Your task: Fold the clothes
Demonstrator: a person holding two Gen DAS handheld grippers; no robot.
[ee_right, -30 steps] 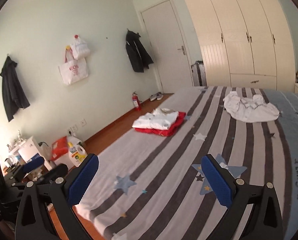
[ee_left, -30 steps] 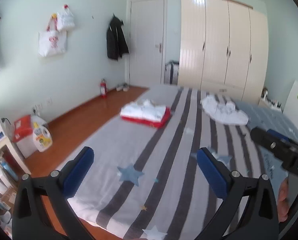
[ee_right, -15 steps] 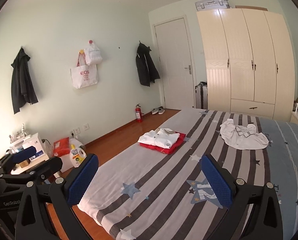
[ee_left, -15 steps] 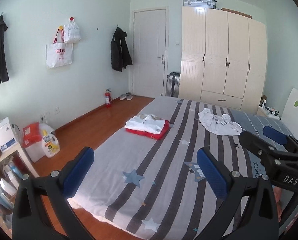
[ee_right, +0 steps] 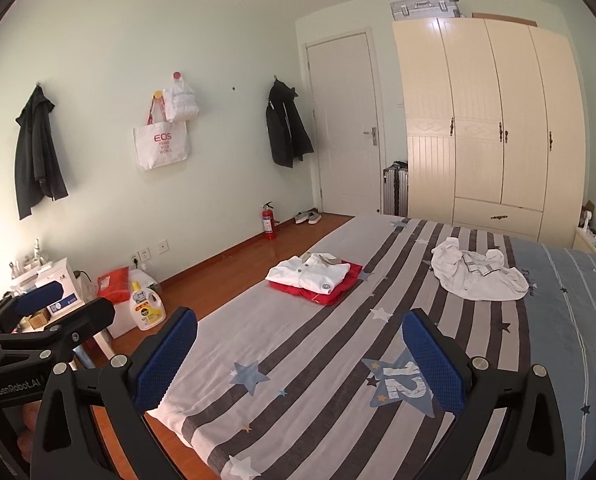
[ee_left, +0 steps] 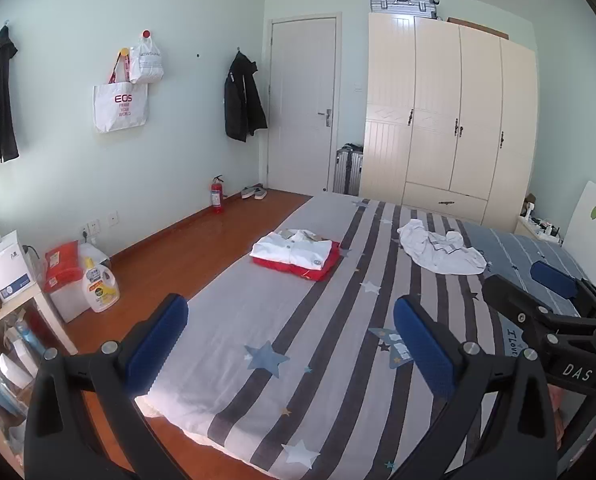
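A crumpled white shirt (ee_left: pixel 442 250) (ee_right: pixel 480 276) lies unfolded on the far right part of the striped bed (ee_left: pixel 338 344) (ee_right: pixel 322 364). To its left sits a folded white shirt (ee_left: pixel 294 249) (ee_right: pixel 310 274) stacked on a folded red garment (ee_left: pixel 318 271) (ee_right: pixel 330 294). My left gripper (ee_left: pixel 290 336) hovers open over the bed's near end, holding nothing. My right gripper (ee_right: pixel 300 352) is open too and holds nothing, well short of the clothes. Each gripper shows at the edge of the other's view: the right gripper (ee_left: pixel 538 296) and the left gripper (ee_right: pixel 64 308).
Wooden floor (ee_left: pixel 186 248) runs along the bed's left side, with a detergent bottle (ee_left: pixel 98 286), a red bag and a small white shelf (ee_left: pixel 14 308). A wardrobe (ee_left: pixel 450 120), a door (ee_left: pixel 304 104), a suitcase and a fire extinguisher (ee_left: pixel 217 194) stand at the far end. Coats and bags hang on the left wall.
Both grippers have pulled back and risen away from the bed, so the clothes look smaller and farther off. Both stayed open with nothing held.
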